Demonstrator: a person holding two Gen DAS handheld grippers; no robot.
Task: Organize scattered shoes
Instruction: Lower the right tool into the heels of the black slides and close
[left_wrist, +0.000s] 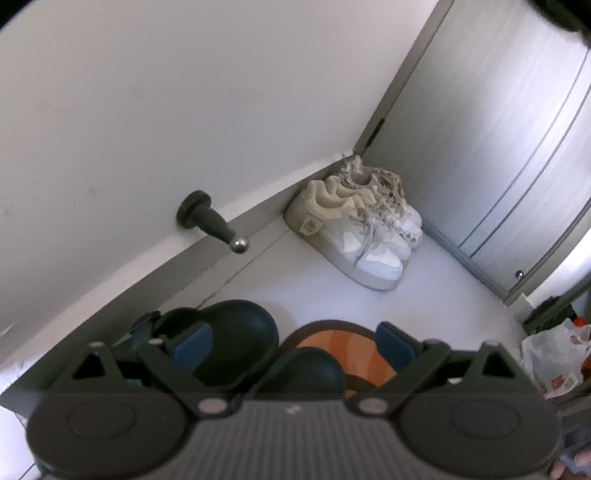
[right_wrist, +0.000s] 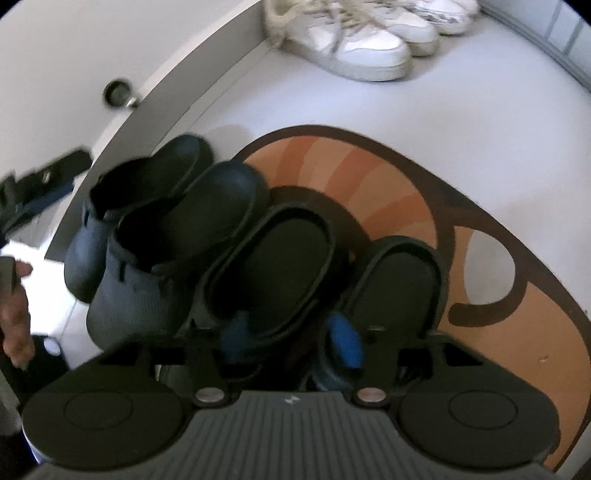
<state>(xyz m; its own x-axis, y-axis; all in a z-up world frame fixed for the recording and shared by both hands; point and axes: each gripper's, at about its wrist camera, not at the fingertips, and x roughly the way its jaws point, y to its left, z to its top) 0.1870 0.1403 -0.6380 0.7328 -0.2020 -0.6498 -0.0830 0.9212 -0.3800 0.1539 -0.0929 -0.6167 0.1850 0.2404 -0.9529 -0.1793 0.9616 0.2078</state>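
Hovering low over black clogs (right_wrist: 184, 221): right gripper (right_wrist: 291, 336) spread, empty; left gripper (left_wrist: 295, 347) likewise gaping, pointing toward white sneakers (left_wrist: 354, 229).

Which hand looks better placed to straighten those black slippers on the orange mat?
Probably the right gripper: it is open directly over the black slippers. The left gripper points toward the white sneakers.

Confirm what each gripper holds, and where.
Left gripper: open, nothing held. Right gripper: it straddles the heel end of a black slide, but the blur hides whether it grips.
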